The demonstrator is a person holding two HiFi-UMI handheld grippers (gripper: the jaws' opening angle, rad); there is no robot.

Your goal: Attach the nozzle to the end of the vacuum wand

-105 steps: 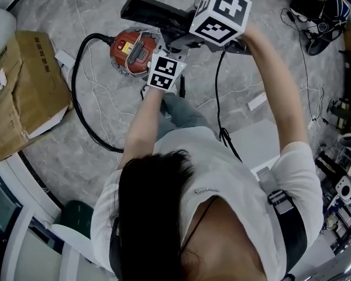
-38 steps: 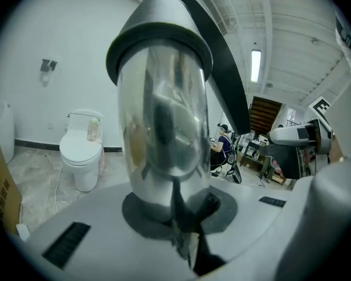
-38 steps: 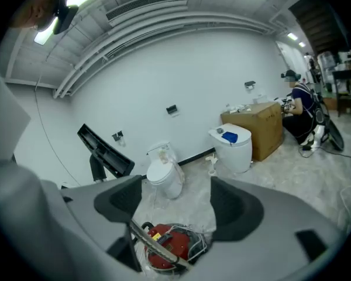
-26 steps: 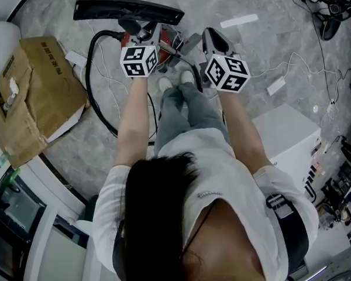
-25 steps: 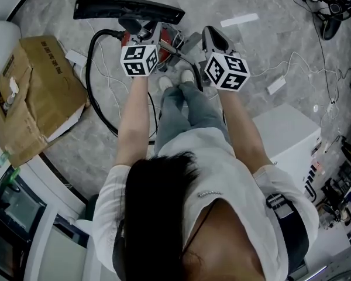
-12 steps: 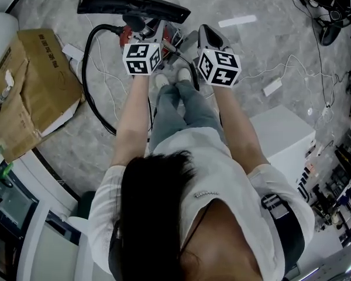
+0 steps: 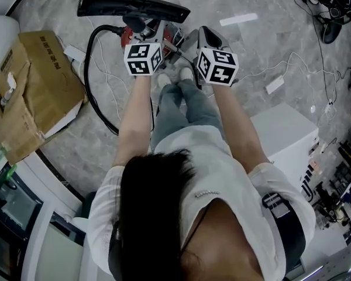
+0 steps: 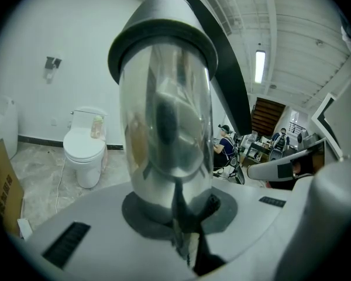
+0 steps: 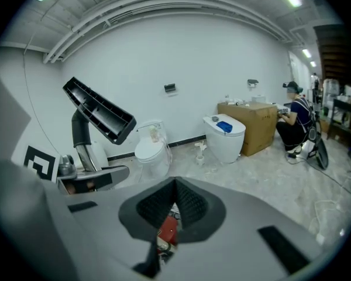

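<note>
Seen from the head, looks nearly done, with nozzle (image 7: 131, 6) mounted just ahead of the left tongs (image 7: 145, 44); in the left gripper view, pinching the shiny wand (image 8: 164, 127); in the right gripper view, right tongs (image 9: 174, 208) pressed together empty, seating unconfirmed

The wand (image 8: 164, 127) looks blurred up close; the red vacuum body (image 7: 123, 36) is mostly hidden.

Left gripper (image 8: 184, 239) clamped; right gripper's (image 9: 169, 212) jaws together
</note>
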